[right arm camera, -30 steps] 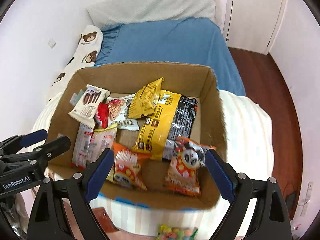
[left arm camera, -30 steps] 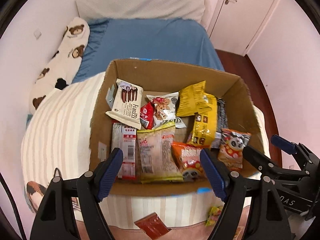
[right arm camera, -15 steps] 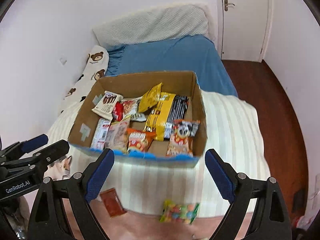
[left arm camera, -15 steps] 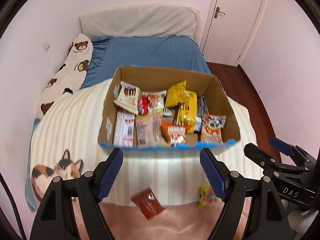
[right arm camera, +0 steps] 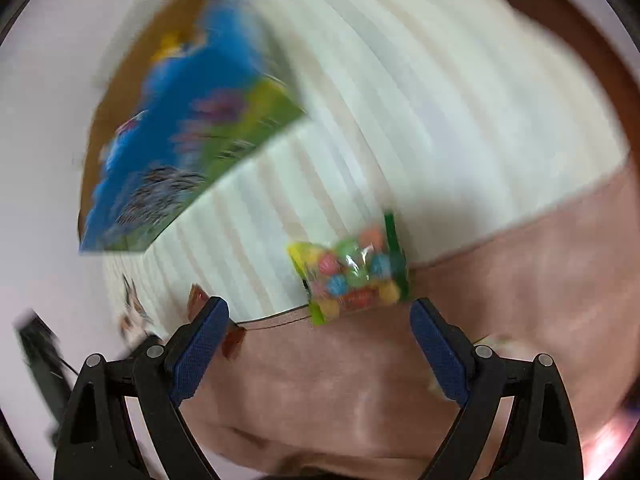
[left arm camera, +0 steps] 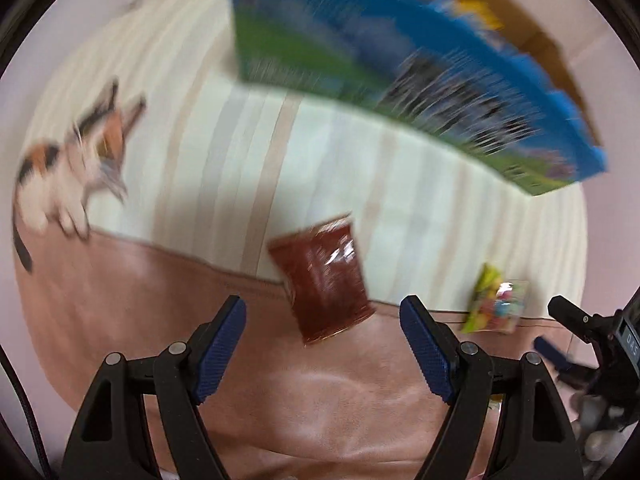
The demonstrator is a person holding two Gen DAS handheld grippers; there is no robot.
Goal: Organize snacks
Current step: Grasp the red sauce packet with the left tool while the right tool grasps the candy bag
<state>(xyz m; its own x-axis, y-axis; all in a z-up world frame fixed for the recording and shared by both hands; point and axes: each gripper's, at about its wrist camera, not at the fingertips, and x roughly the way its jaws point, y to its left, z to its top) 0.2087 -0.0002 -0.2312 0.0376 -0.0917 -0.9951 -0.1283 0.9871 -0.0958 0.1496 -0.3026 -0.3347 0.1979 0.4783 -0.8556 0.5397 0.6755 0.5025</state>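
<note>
A dark red snack packet (left arm camera: 326,276) lies flat on the bed where the striped cover meets the pink blanket. My left gripper (left arm camera: 322,350) hangs open just above its near edge, nothing between the fingers. A clear bag of coloured candies (right arm camera: 352,272) lies further right on the same seam, also seen as the candy bag (left arm camera: 498,304) in the left wrist view. My right gripper (right arm camera: 320,350) stands open just short of it. The snack box (left arm camera: 400,68), cardboard with a blue and green printed side, stands beyond both; its contents are hidden. Both views are motion-blurred.
The striped cover (left arm camera: 200,152) carries a printed cat (left arm camera: 76,168) at the left. A pink blanket (left arm camera: 320,412) fills the near part. The other gripper's black frame (left arm camera: 600,344) shows at the right edge. Dark wooden floor (right arm camera: 592,36) lies past the bed.
Both grippers dropped from above the open box down towards the bed's near edge. The red packet and the candy bag now loom large; the box's inside is out of sight.
</note>
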